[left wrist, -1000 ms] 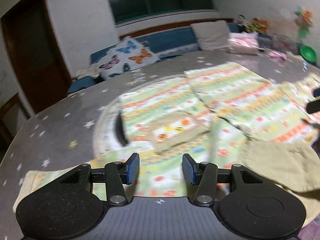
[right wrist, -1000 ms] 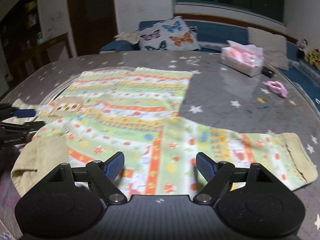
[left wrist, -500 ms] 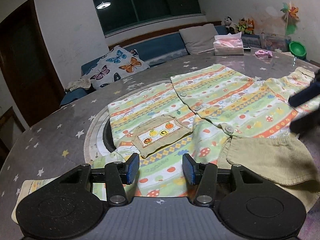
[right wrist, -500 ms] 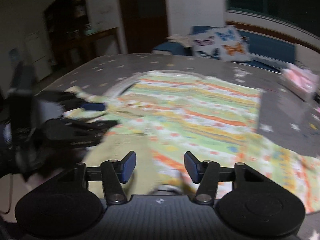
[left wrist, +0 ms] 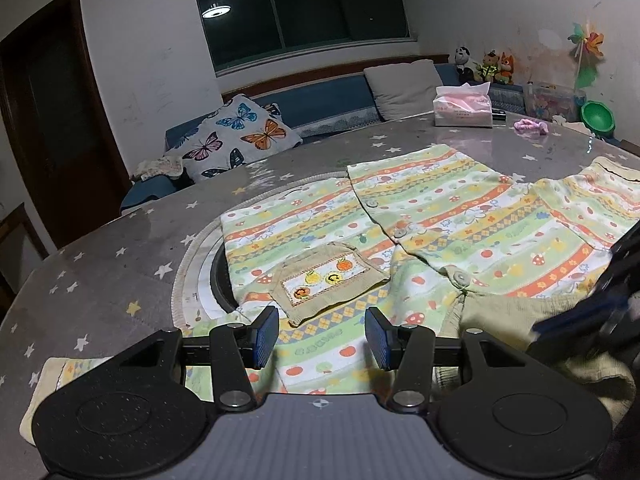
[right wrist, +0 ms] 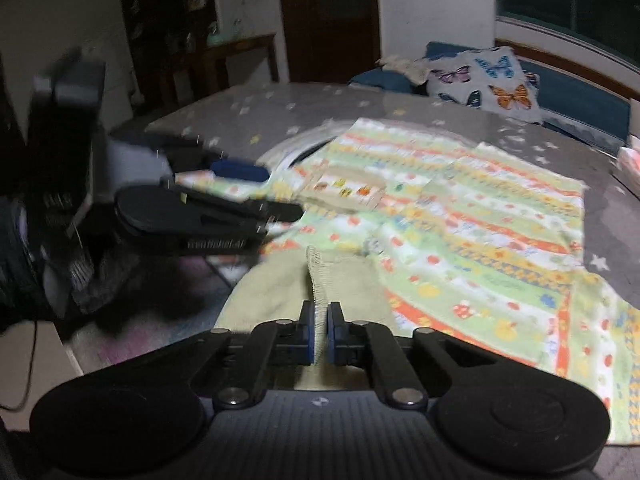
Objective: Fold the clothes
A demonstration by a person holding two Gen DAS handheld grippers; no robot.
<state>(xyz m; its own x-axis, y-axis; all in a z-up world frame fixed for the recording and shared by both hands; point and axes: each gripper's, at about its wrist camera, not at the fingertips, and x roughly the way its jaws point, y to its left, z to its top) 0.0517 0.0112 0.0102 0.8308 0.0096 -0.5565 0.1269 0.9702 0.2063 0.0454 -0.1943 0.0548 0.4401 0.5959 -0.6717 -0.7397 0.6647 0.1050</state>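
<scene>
A child's striped, fruit-print top (left wrist: 460, 220) lies spread flat on the grey star-patterned table (left wrist: 120, 248), with a beige pocket patch (left wrist: 328, 280) on its front. My left gripper (left wrist: 322, 336) hovers low over the near edge of the top, jaws apart, pads touching nothing. The beige ribbed collar (right wrist: 336, 280) lies at the near side. My right gripper (right wrist: 319, 334) is shut on its stitched edge. In the left wrist view that gripper (left wrist: 580, 320) is a blur at the right, over the collar (left wrist: 504, 320). In the right wrist view the left gripper (right wrist: 276, 192) is at the left.
A pink tissue pack (left wrist: 462, 110), a pink scrunchie (left wrist: 530, 126) and a green bowl (left wrist: 598, 116) are at the far right of the table. A round turntable rim (left wrist: 192, 264) shows under the top. A sofa with a butterfly cushion (left wrist: 240, 136) stands behind.
My right gripper swung left from the sleeve to the beige collar and closed from wide open onto its edge. The left gripper stayed open and barely moved.
</scene>
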